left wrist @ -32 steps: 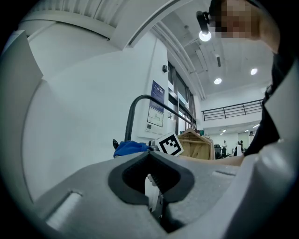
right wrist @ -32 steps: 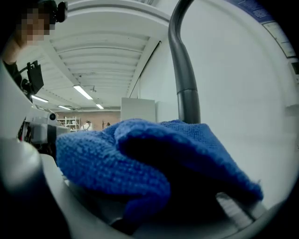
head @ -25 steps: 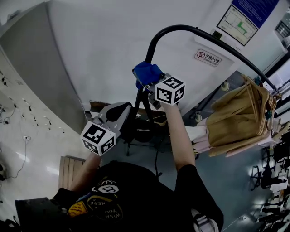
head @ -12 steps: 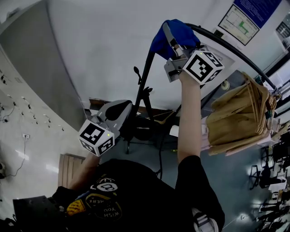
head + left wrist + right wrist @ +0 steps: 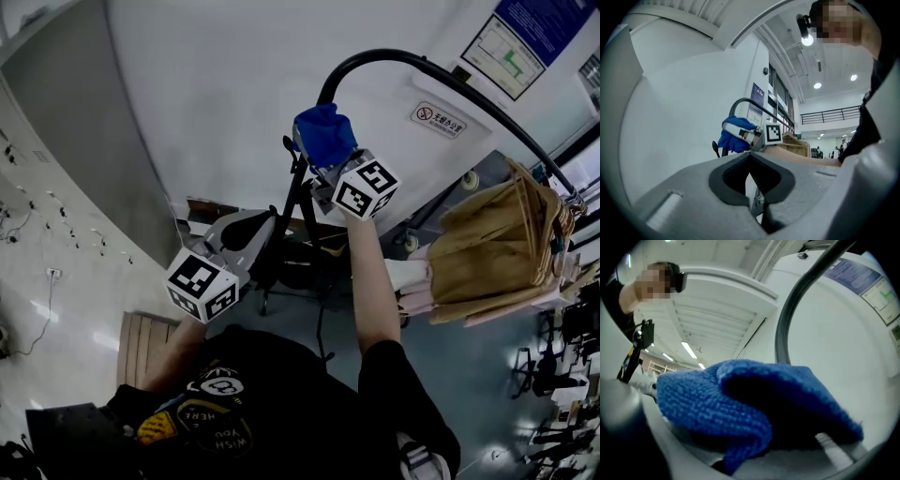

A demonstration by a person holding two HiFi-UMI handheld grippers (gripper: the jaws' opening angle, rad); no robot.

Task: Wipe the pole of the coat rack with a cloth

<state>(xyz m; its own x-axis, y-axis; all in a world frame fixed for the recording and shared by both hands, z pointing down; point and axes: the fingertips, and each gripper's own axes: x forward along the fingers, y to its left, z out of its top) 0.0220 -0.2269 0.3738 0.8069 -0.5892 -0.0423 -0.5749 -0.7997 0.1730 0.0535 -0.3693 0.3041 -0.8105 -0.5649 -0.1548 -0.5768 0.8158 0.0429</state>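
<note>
Jaws first: the right gripper [image 5: 326, 159] is clamped down on a bunched-up blue cloth [image 5: 324, 134], and its own view is basically all cloth with the fabric pinched between the two jaws. The left gripper [image 5: 751, 161] has its jaws pressed together with nothing in them. It hangs low and to the left, close to the person's body and well apart from the rack, so the right one is clearly nearer and doing the job. The bit that matters is where the pole [image 5: 441, 73] sits. From the head view, the black tube comes up from the base, passes behind the cloth, then bends over in an arch just above it and runs off to the right toward the tan garments [image 5: 497, 244] hanging at that end. So the cloth is on the upright stretch just under the bend, with the pole on the far side of the cloth from the jaws. In the right gripper view the tube pops out from behind the cloth's top edge and heads up and right. It looks pressed against the tube, but I can't actually see the contact. My guess is that the next stroke has to follow the tube lengthwise, either up into the curve or down the straight part.
</note>
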